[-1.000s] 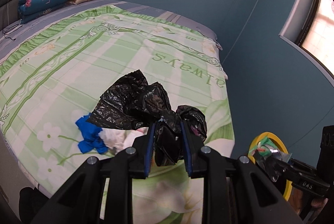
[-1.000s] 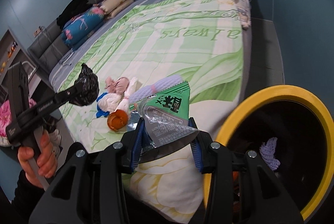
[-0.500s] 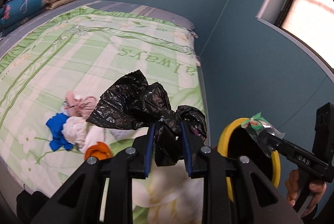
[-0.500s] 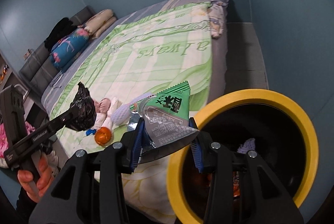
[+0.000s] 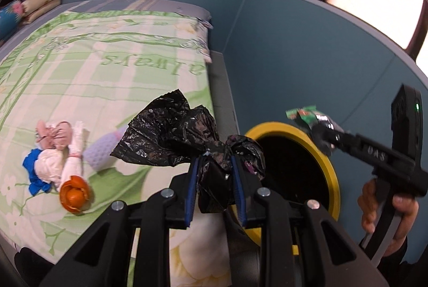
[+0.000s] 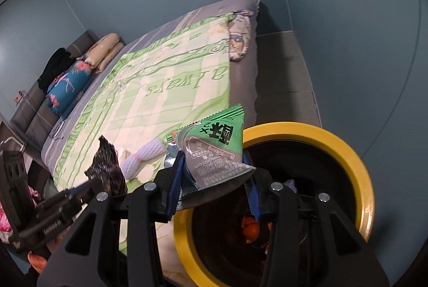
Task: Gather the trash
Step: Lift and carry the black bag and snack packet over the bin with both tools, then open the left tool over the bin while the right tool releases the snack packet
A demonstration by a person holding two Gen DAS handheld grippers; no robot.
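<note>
The left hand-held gripper [image 5: 214, 181] pinches a soft, light black bag [image 5: 187, 137]; the right hand-held gripper [image 6: 214, 184] pinches a thin, slippery wrapper [image 6: 214, 150].

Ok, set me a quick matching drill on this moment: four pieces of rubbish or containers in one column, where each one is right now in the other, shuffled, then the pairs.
Things:
1. crumpled black plastic bag
2. green and silver snack wrapper
3. orange peel
4. round yellow-rimmed black bin

Places:
A. lying on the green bedspread
B. clamped in the left gripper
C. standing beside the bed, below the grippers
D. clamped in the right gripper

Pairs: 1-B, 2-D, 3-A, 4-C
</note>
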